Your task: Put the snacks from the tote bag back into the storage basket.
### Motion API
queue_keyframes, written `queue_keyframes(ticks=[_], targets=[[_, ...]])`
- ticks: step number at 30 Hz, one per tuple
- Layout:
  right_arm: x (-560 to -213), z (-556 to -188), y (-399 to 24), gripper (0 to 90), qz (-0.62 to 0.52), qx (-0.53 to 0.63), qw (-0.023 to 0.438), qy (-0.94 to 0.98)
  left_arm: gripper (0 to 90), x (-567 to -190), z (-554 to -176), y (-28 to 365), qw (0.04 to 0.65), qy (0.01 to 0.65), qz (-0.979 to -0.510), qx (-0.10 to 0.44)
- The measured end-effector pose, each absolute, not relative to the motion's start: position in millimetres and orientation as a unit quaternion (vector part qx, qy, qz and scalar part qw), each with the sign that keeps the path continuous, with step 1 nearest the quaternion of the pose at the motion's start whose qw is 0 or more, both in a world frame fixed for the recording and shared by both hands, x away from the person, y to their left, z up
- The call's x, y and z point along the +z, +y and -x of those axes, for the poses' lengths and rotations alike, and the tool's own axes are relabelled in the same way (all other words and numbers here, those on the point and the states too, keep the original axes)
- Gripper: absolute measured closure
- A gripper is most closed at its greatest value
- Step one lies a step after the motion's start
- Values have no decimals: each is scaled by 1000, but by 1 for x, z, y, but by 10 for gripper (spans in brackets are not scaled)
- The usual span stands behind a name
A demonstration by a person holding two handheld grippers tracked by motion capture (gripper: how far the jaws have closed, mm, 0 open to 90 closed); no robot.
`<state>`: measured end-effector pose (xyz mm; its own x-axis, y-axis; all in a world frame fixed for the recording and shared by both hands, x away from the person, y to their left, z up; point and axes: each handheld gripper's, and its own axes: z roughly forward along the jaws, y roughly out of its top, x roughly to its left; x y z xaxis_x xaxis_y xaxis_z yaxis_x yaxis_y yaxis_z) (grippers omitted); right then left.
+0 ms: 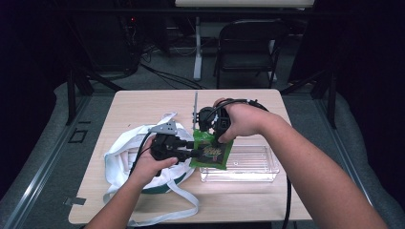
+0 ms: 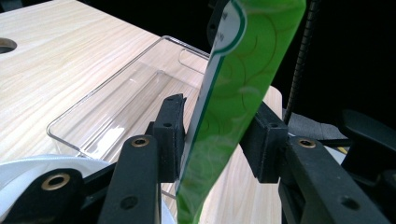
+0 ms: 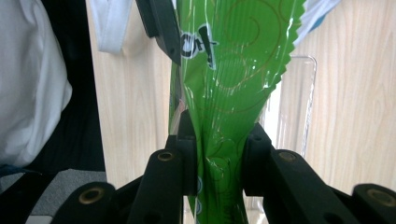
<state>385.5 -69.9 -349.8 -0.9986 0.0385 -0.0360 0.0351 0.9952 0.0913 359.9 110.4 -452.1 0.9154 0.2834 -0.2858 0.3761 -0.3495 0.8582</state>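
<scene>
Item: green snack pouch (image 1: pixel 211 151), held upright over the near-left end of the clear tray (image 1: pixel 258 172) on my surface (image 1: pixel 143 102). Right gripper (image 3: pixel 218 161): fingers clamped on its top edge. Left gripper (image 2: pixel 219 140): fingers parted, pouch between them, left pad touching. Long axis vertical; tray directly below.

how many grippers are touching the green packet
2: the right gripper pinches one end of the green packet above the clear tray; the left gripper brackets its other end, its left pad touching.

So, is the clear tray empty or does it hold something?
Empty: the clear tray shows only bare walls and floor; the green packet hangs above its left end.
</scene>
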Motion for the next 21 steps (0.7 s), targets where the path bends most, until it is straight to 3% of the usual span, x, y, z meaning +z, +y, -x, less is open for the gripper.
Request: queue_keyframes(ticks=[21], targets=[[-348,-403,-106,741,-64,22,50,996,594,-455,-366,119,533,226,-815,-38]])
